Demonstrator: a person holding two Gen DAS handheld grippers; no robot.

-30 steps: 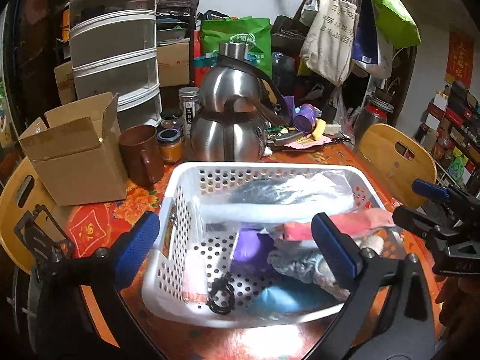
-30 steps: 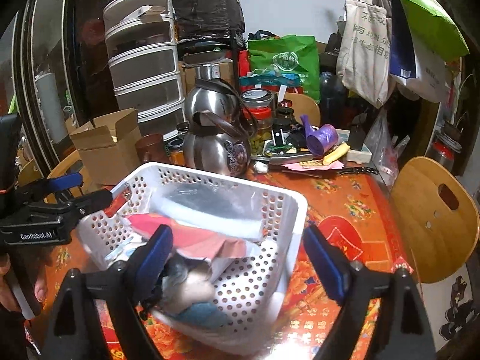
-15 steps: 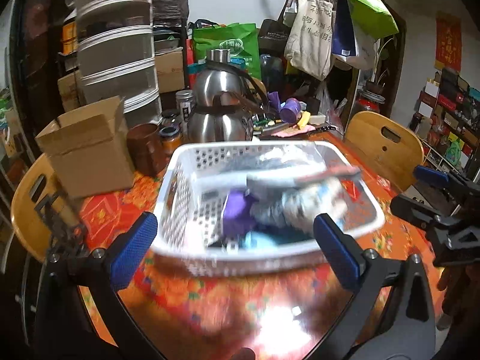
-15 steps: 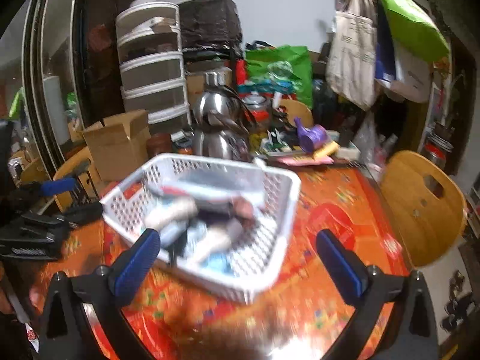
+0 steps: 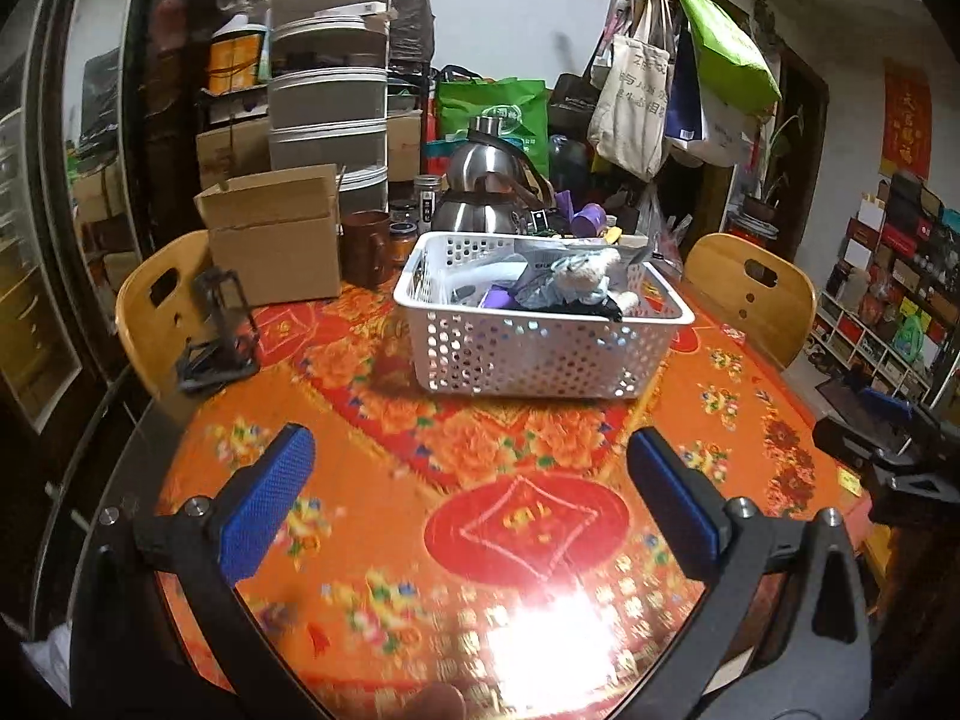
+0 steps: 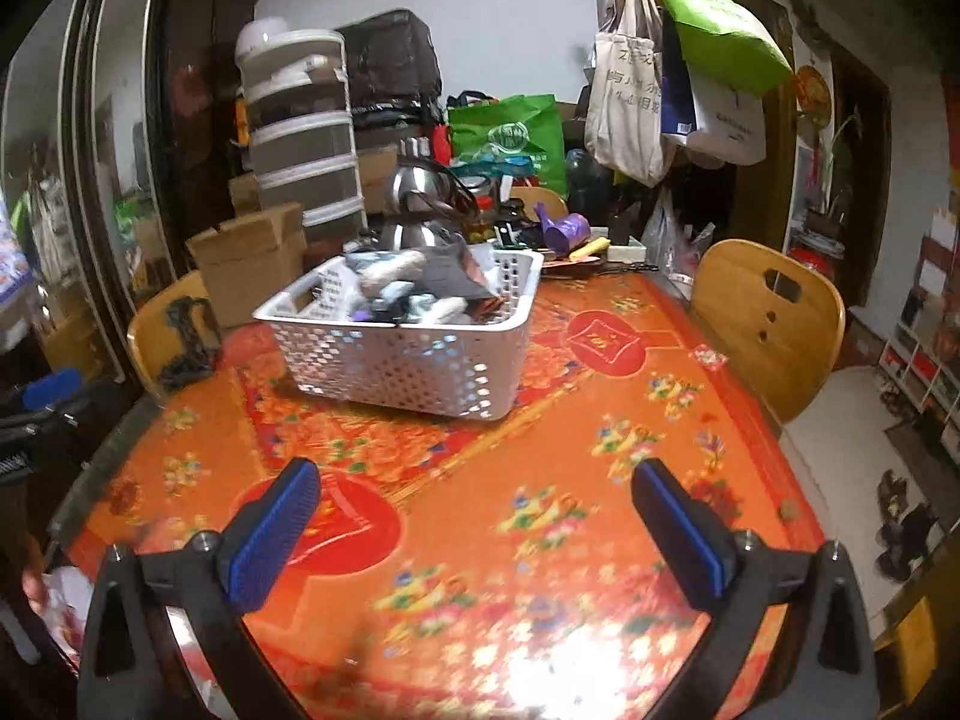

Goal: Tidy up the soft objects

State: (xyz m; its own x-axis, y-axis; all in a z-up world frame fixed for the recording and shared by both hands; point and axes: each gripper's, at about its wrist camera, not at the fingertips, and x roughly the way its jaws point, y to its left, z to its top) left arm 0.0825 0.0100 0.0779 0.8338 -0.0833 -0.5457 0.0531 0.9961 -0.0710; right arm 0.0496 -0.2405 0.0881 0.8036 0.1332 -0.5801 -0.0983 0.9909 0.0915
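A white perforated basket (image 5: 540, 354) (image 6: 408, 360) stands on the orange floral table (image 5: 510, 480), filled with soft things: a grey plush toy (image 5: 579, 279), a purple piece (image 5: 498, 299) and plastic-wrapped items. My left gripper (image 5: 471, 501) hovers open over the near table, well short of the basket, with nothing between its blue pads. My right gripper (image 6: 474, 525) is likewise open and empty above the near table. The right gripper also shows at the right edge of the left wrist view (image 5: 888, 438).
Behind the basket stand a cardboard box (image 5: 273, 237), a brown mug (image 5: 366, 246), jars and steel kettles (image 5: 486, 192). Wooden chairs (image 5: 750, 294) (image 5: 165, 312) flank the table. A black stand (image 5: 216, 330) sits at the left. Bags hang on a rack (image 5: 660, 72).
Both grippers have pulled back from the basket, which now sits far ahead instead of between the fingers. The right gripper's jaws have let go of the basket's side.
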